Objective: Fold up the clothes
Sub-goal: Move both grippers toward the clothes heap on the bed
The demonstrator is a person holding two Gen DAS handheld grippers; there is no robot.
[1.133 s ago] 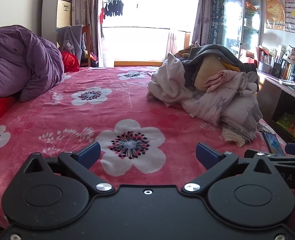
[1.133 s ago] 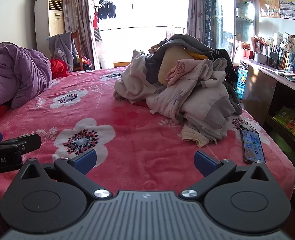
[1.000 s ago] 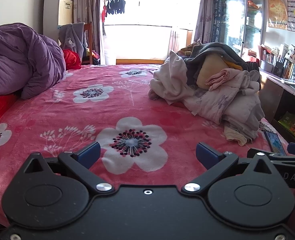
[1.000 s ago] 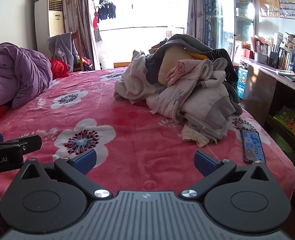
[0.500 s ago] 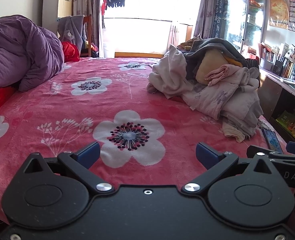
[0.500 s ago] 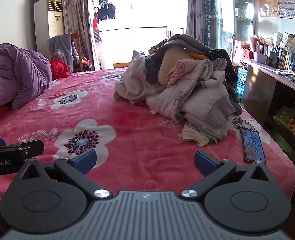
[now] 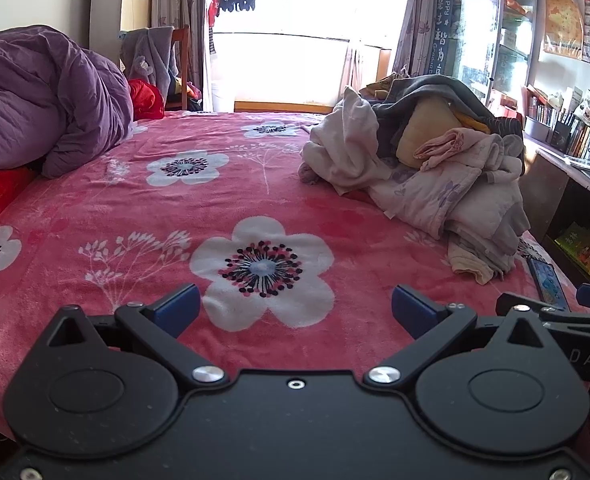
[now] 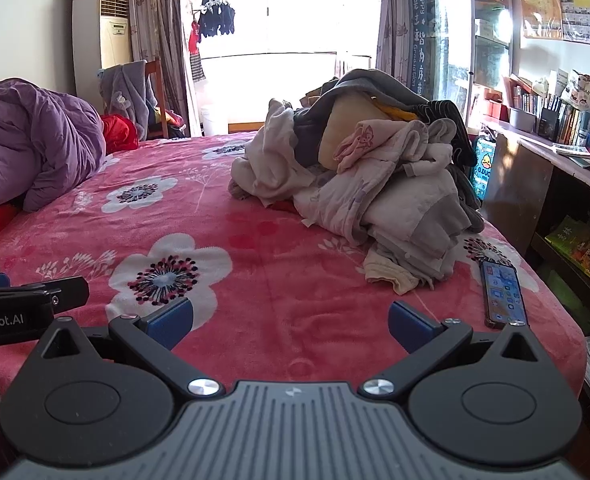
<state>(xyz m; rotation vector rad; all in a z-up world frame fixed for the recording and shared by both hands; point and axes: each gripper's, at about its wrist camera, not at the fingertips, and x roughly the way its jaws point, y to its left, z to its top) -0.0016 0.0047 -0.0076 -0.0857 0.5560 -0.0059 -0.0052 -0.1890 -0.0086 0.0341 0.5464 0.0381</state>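
A heap of unfolded clothes [image 7: 435, 168] [image 8: 379, 184] lies on the right half of a red flowered bed cover [image 7: 215, 216] [image 8: 263, 272]; pale, pink, yellow and grey garments are mixed in it. My left gripper [image 7: 295, 310] hovers open over the near edge of the bed, above a white flower, nothing between its blue pads. My right gripper [image 8: 291, 320] is open too, low over the near edge, well short of the heap. Each gripper shows at the side of the other's view.
A phone [image 8: 503, 294] lies on the cover near the right edge, beside the heap. A purple duvet [image 7: 43, 100] is bunched at the left. A desk with books [image 8: 567, 148] runs along the right wall. A chair [image 7: 163, 68] stands by the window.
The left gripper has drifted slightly forward and lower over the bed; the right gripper has hardly moved. Both stay open and the clothes lie as before.
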